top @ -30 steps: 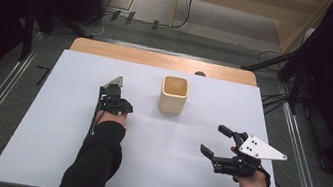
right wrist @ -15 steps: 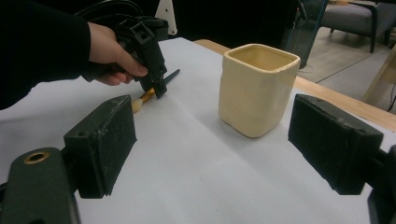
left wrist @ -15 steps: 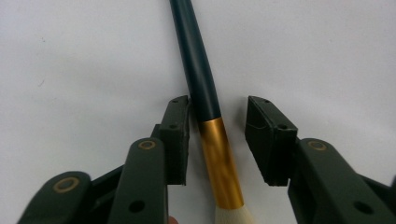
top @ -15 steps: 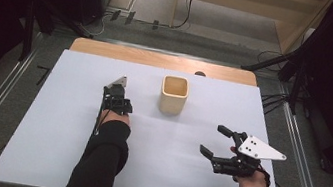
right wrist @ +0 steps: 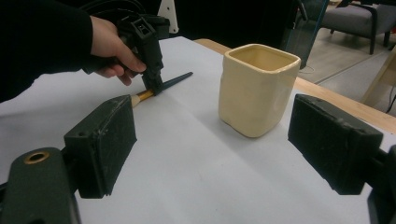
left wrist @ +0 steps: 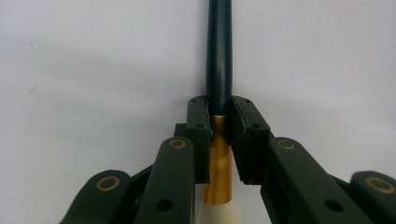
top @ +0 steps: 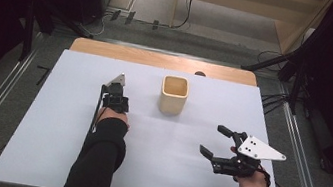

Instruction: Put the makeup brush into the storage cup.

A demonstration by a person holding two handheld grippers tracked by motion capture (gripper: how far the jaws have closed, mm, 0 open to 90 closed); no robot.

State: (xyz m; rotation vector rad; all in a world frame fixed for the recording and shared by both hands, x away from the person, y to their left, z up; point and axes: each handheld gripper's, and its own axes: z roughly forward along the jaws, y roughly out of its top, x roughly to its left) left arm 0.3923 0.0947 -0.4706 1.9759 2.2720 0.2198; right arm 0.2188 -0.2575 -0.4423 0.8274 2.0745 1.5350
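Brush [left wrist: 218,140] lies flat, left gripper [left wrist: 219,121] jaws just closed, clamped on gold ferrule; right gripper [top: 221,143] jaws apart.

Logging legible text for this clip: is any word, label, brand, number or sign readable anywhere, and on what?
None: no text can be read.
The brush, the cream cup and the white table sheet are all plain and bear no print.

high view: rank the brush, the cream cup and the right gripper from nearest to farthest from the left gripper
1. The brush, clamped between the jaws of the left gripper, which have just been closing, on the white sheet.
2. The cream cup, to that gripper's right, toward the table's far edge.
3. The right gripper, farthest, open, near the table's front right.
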